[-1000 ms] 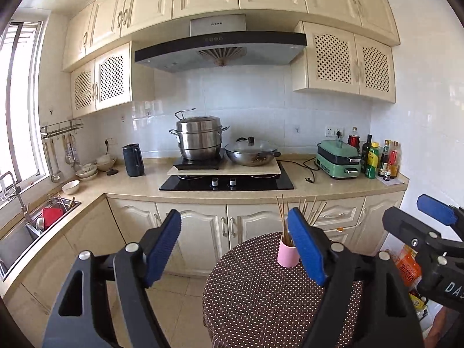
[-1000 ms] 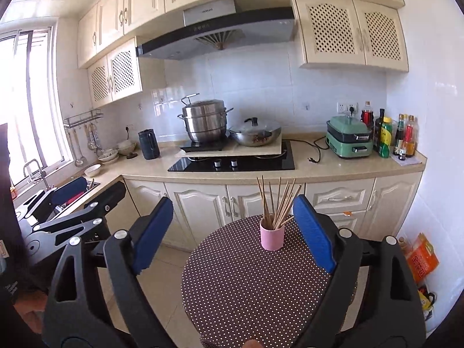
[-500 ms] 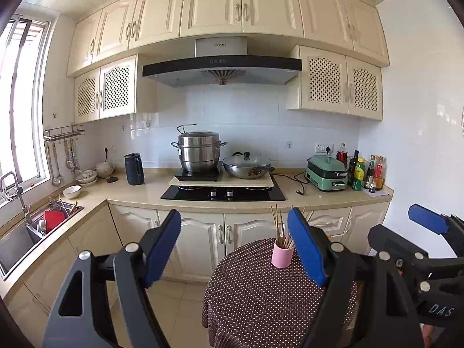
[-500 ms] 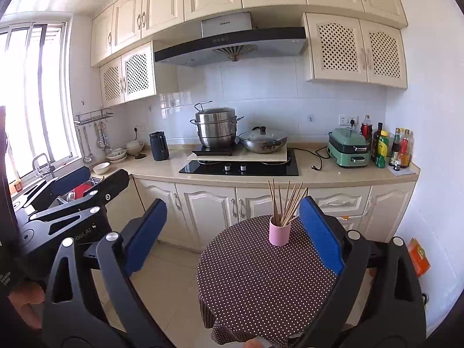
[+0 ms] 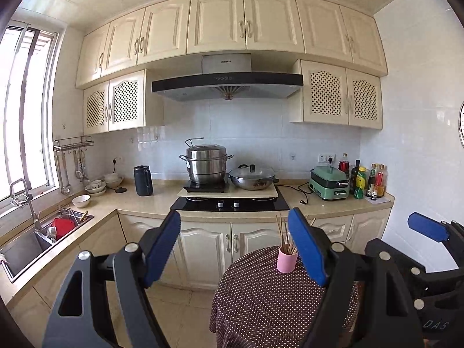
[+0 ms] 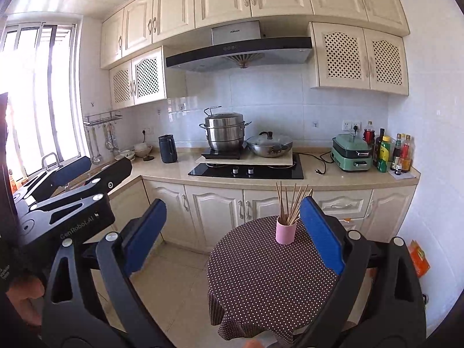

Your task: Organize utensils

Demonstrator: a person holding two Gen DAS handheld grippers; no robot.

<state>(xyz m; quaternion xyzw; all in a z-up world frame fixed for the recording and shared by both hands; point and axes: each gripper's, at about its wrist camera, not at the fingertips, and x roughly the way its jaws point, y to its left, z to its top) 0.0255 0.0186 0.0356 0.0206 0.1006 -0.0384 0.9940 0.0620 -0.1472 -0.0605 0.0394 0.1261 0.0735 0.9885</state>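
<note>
On the round surface (image 6: 269, 278) draped in a brown dotted cloth stands a pink cup (image 6: 286, 230), upright near the far edge, holding a loose bundle of wooden chopsticks (image 6: 291, 201) that fan out above its rim. Nothing else lies on the cloth that can be made out. Both claws hang in the air well short of the cup, neither touching it. From its own camera, the right claw (image 6: 232, 237) has its blue pads spread wide with nothing between them; the cup shows just inside the right-hand pad. The left claw (image 5: 235, 249) is likewise parted and empty, the cup appearing close beside its right pad. Beyond the surface runs a cream kitchen counter (image 5: 150, 200) with a black hob (image 5: 229, 203), a steel steamer pot (image 5: 206, 163), a lidded wok (image 5: 252, 177) and a green cooker (image 5: 329, 182).
</note>
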